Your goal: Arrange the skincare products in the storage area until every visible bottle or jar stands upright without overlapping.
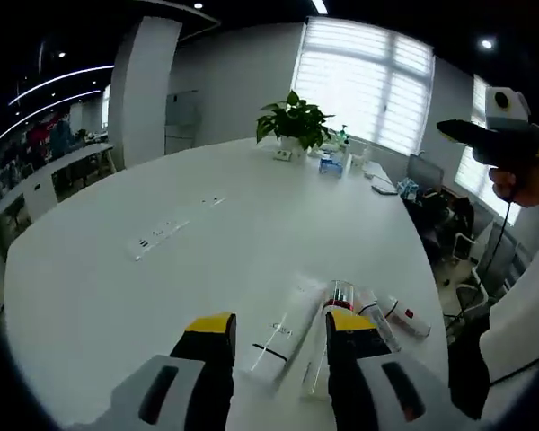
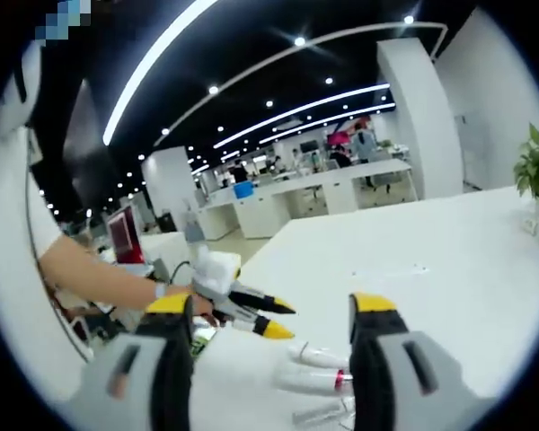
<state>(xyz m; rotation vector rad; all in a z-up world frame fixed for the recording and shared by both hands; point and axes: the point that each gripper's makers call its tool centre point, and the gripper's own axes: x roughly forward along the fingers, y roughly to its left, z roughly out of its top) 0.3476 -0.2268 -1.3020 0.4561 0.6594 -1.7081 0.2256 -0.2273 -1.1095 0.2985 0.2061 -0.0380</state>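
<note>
Several skincare products lie flat on the white table [image 1: 162, 162] in a loose bunch. In the left gripper view I see a long clear tube [image 1: 283, 337], a clear bottle with a red band [image 1: 339, 293], another tube [image 1: 378, 316] and a white bottle with a red mark [image 1: 406, 317]. My left gripper [image 1: 278, 321] hangs open just above and short of them, nothing between its jaws. In the right gripper view the products [image 2: 316, 357] lie low between my open right gripper [image 2: 271, 305] jaws, with the left gripper [image 2: 280, 321] reaching in, held by a hand. The right gripper [image 1: 449, 132] is raised high at the right.
A potted plant [image 1: 294, 121] and small boxes [image 1: 331, 163] stand at the table's far end. A cable hatch [image 1: 157, 235] is set in the tabletop at the left. Office chairs [image 1: 472, 260] stand past the right edge. The person's arm [image 2: 90, 269] is at the left.
</note>
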